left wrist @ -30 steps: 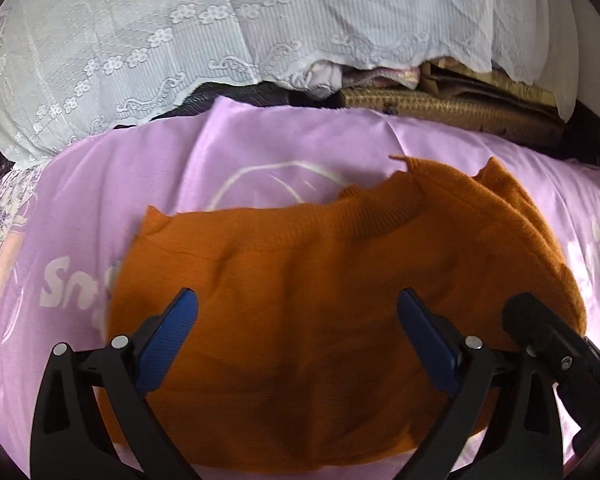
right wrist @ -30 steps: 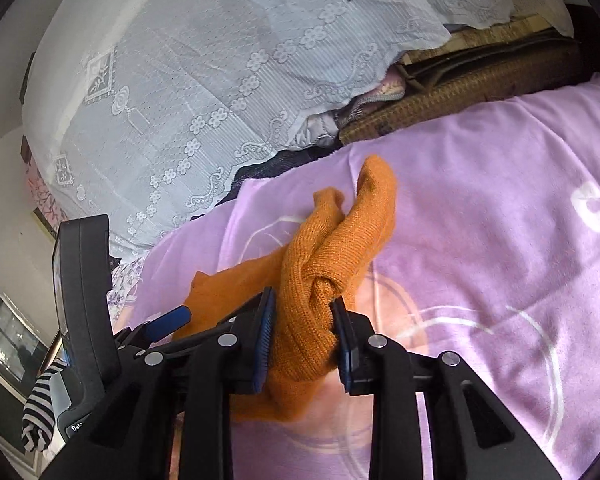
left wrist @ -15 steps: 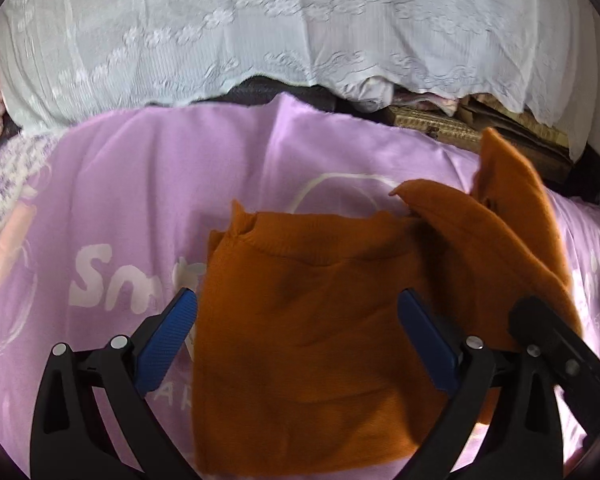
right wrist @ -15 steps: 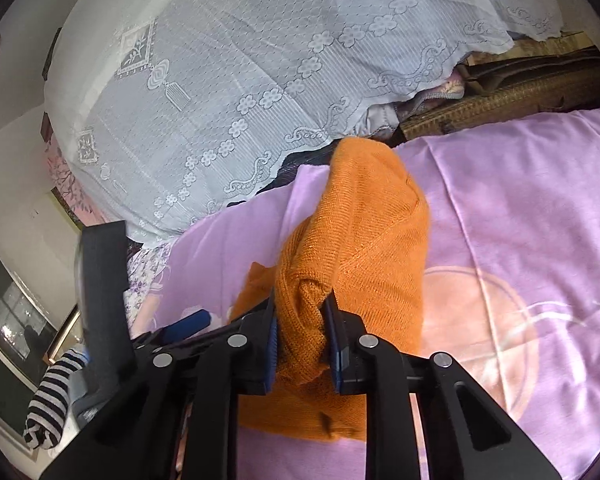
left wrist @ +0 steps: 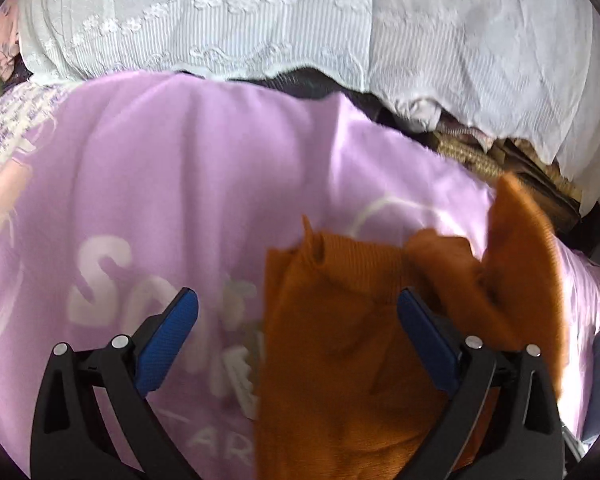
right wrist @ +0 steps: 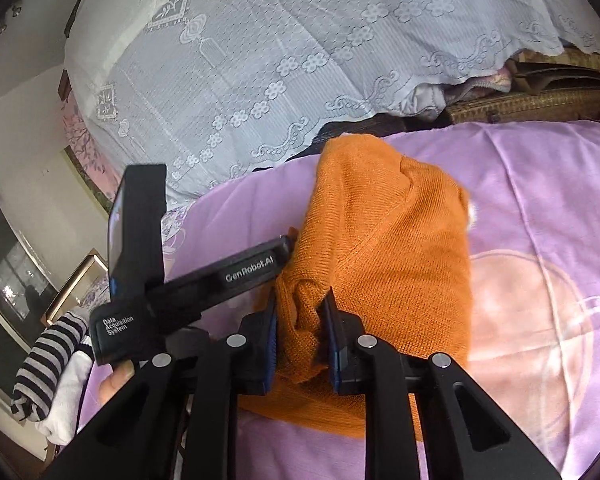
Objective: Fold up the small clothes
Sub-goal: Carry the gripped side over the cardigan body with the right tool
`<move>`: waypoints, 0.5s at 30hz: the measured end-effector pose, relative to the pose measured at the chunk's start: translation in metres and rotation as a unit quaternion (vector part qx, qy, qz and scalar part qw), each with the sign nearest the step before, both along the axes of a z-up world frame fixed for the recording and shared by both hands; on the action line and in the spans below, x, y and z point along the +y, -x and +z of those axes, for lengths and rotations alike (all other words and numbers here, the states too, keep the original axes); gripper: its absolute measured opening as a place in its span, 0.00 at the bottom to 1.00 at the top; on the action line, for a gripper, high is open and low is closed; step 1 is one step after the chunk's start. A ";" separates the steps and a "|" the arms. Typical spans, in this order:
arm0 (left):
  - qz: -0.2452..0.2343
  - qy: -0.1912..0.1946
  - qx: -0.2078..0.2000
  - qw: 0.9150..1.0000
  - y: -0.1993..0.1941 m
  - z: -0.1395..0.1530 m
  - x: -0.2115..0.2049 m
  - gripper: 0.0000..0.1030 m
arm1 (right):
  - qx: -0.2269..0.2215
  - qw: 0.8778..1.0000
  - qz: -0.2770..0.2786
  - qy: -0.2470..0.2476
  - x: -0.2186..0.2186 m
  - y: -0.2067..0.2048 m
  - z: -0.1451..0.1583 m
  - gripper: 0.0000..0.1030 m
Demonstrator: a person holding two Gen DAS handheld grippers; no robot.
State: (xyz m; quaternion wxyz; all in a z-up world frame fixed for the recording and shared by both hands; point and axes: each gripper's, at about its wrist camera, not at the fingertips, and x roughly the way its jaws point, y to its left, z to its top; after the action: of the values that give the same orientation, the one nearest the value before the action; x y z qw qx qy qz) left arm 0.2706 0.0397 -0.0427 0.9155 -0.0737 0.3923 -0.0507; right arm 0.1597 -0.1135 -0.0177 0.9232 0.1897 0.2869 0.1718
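While the right wrist view looked along its own fingers: the orange sweater (right wrist: 383, 248) rose straight ahead of the right gripper (right wrist: 301, 338), one bunched edge pinched between the two blue pads.
Right jaws: clenched on that gathered knit, with only a narrow gap left between them.
Sweater's lie, right view: its lifted part ran away from the jaws toward the white lace cover (right wrist: 300, 52), while the rest sagged onto the purple sheet (right wrist: 547, 208) below the pads.
Other tool, right view: the left gripper's black body crossed just left of the sweater, beside it rather than on it.
Left wrist view, left gripper (left wrist: 298, 328): released, fingers spread wide, nothing pressed between them.
Sweater from the left jaws: the flat part of the sweater (left wrist: 339, 360) lay on the sheet (left wrist: 180, 168) under the right-hand blue pad (left wrist: 425, 340), its left edge between the two fingers.
Raised flap, left view: it stood at the sweater's far right side, well apart from the left-hand pad.
Judgement: the right hand was the nearer and already held the cloth; the fold would likely carry that flap across toward the sweater's left edge.
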 end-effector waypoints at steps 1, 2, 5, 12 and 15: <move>0.002 -0.008 -0.004 1.000 0.000 0.002 0.001 0.95 | 0.000 1.000 0.006 0.002 0.007 -0.002 0.000 0.20; 0.002 -0.014 -0.008 1.000 0.000 0.003 0.003 0.95 | 0.002 1.000 0.013 0.004 0.014 -0.003 -0.001 0.20; 0.011 -0.022 -0.016 1.000 0.002 0.007 0.017 0.95 | 0.004 0.999 0.034 0.010 0.035 -0.006 -0.003 0.20; 0.052 0.024 0.028 0.998 -0.005 -0.014 0.061 0.95 | 0.062 0.992 0.102 0.040 0.076 -0.030 -0.044 0.24; 0.063 0.033 0.040 0.997 -0.005 -0.018 0.069 0.95 | 0.046 0.990 0.128 0.032 0.076 -0.024 -0.039 0.44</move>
State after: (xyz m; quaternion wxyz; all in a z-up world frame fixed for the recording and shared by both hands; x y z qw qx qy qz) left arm 0.2758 0.1087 -0.0606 0.8976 -0.1304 0.4211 -0.0034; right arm 0.1832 -0.0376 -0.0567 0.8852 0.1293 0.3561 0.2701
